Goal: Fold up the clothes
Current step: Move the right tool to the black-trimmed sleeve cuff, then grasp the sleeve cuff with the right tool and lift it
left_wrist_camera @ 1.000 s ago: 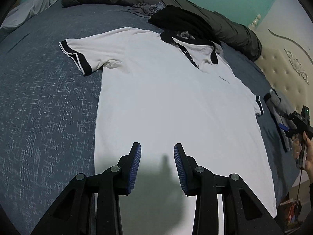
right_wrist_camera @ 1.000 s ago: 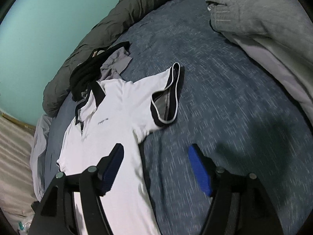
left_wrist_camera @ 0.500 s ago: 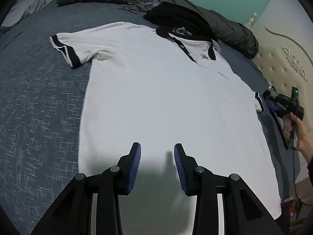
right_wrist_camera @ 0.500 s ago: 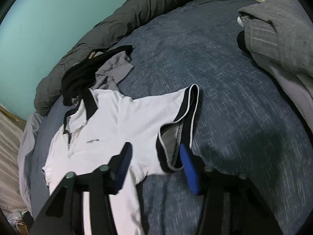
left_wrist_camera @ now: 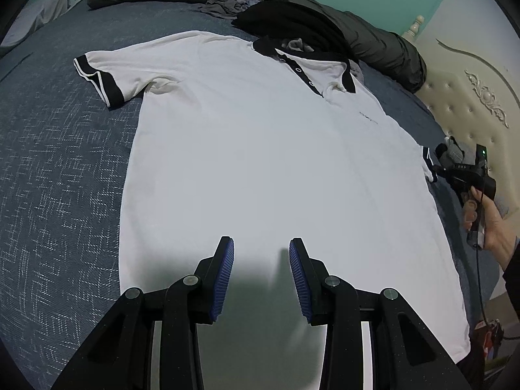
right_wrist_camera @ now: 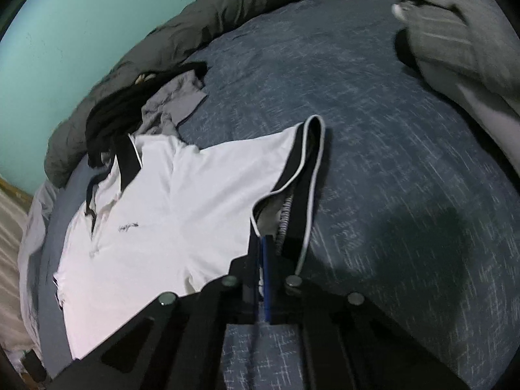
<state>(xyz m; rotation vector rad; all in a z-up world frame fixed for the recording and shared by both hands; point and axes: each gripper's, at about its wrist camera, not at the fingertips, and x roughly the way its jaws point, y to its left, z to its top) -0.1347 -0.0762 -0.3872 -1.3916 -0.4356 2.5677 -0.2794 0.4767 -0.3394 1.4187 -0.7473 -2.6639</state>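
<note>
A white polo shirt with black collar and black sleeve cuffs lies flat, face up, on the blue bed cover. My left gripper is open and empty, hovering over the shirt's lower hem. My right gripper is shut on the black cuff of the shirt's sleeve, which is lifted a little. In the left wrist view the right gripper shows at the far sleeve, held by a hand. The shirt also shows in the right wrist view.
A black garment and a grey one lie by the collar. A dark rolled duvet runs along the teal wall. A grey folded pile sits at the bed's far side. A tufted headboard is at the right.
My right gripper moved up to the sleeve cuff and closed on it. My left gripper stayed open and drifted slightly over the hem.
</note>
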